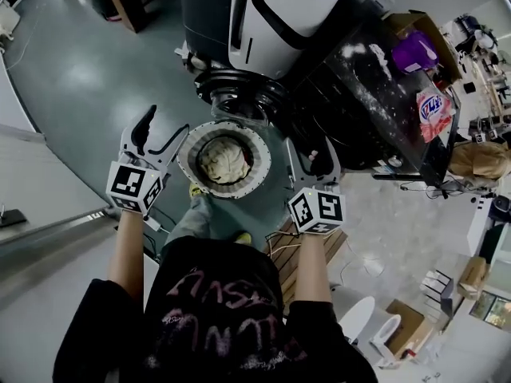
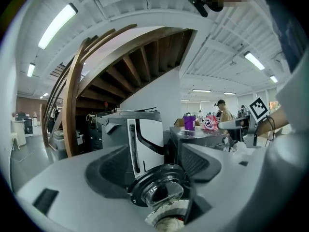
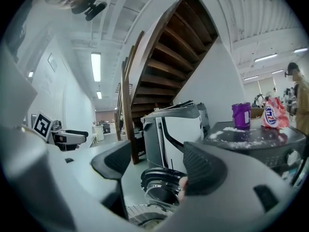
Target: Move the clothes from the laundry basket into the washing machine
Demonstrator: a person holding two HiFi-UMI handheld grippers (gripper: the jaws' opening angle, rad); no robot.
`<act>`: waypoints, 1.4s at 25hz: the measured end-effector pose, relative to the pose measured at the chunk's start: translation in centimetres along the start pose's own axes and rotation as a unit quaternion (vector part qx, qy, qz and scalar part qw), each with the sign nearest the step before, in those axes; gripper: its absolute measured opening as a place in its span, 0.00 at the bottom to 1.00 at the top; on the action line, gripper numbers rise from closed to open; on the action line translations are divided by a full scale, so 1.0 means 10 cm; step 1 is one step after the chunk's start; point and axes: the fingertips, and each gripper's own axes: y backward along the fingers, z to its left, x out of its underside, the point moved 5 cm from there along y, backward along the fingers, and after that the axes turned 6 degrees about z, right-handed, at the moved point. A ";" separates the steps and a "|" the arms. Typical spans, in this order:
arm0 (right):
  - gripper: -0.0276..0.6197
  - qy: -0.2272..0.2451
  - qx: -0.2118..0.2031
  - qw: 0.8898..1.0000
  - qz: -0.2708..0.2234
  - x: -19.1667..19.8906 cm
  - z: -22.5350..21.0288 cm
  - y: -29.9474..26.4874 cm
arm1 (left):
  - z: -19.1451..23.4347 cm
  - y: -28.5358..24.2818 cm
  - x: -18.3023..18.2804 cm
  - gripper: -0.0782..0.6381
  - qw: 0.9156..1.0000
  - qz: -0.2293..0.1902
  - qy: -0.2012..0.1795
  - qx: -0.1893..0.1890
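Observation:
A round white laundry basket [image 1: 190, 146] stands on the floor in front of me, with cream clothes [image 1: 225, 159] bunched inside. Just beyond it is the white and dark washing machine [image 1: 271, 14], its round glass door [image 1: 239, 94] swung open toward the basket. My left gripper [image 1: 160, 138] hangs to the left of the basket and my right gripper [image 1: 313, 164] to its right. Both are open with nothing between the jaws. In the left gripper view the left gripper [image 2: 154, 168] frames the door glass [image 2: 161, 192] and a bit of cloth [image 2: 169, 224]. The right gripper [image 3: 159, 163] looks at the machine [image 3: 176, 129].
A dark counter [image 1: 367, 94] stands right of the machine, bearing a purple container [image 1: 413, 50] and a pink bag [image 1: 433, 110]. A wooden slatted board [image 1: 283, 250] lies by my feet. A wooden staircase [image 2: 120, 66] rises behind the machine. A person [image 2: 223, 111] stands far off.

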 end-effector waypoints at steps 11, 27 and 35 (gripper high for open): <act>0.57 0.004 0.023 0.998 0.061 0.33 0.23 -0.58 | 0.61 -0.55 0.40 0.59 0.997 0.039 0.013 0.060; 0.57 0.014 -0.053 0.986 0.155 1.25 -0.33 -1.11 | 0.21 -1.15 1.13 0.59 0.990 0.123 -0.014 0.073; 0.57 0.035 -0.108 0.971 0.209 1.94 -0.28 -1.28 | -0.09 -1.37 1.75 0.59 0.969 0.193 -0.098 0.120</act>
